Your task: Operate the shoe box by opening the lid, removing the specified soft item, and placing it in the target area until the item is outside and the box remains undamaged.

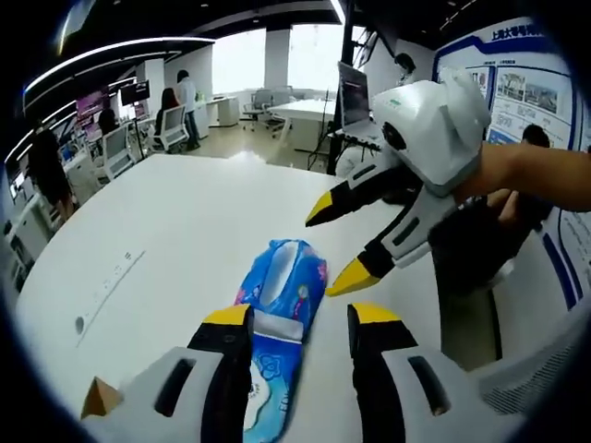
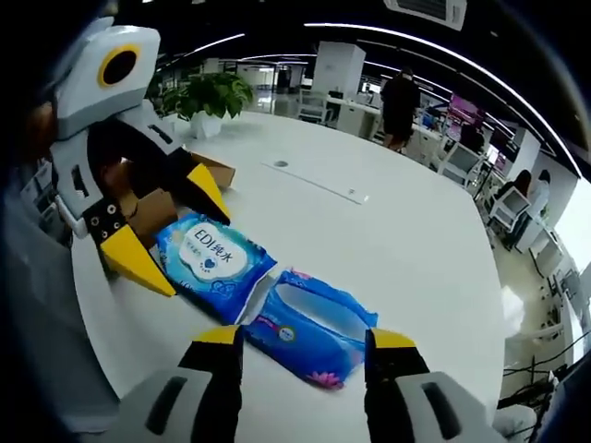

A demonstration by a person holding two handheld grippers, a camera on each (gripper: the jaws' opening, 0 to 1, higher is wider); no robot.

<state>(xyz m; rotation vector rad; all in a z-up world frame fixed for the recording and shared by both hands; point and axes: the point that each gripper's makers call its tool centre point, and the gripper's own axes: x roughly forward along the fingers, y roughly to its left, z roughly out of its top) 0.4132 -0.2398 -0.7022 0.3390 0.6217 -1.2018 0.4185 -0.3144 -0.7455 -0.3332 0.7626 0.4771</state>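
Shoe box (image 2: 171, 198), 2 wipe pks (image 2: 214, 261), 2 grippers (image 2: 305, 355)

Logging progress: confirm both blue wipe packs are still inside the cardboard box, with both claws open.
Not inside. The right gripper view shows both blue wipe packs lying on the white table, outside the cardboard box. The left claw and right claw are open.

Potted plant (image 2: 211, 95); office chairs (image 1: 171, 127)

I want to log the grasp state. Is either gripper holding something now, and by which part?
Nothing is held. The left gripper is open above the blue wipes pack, the right gripper open above the torn blue wrapper; both lie on the table.
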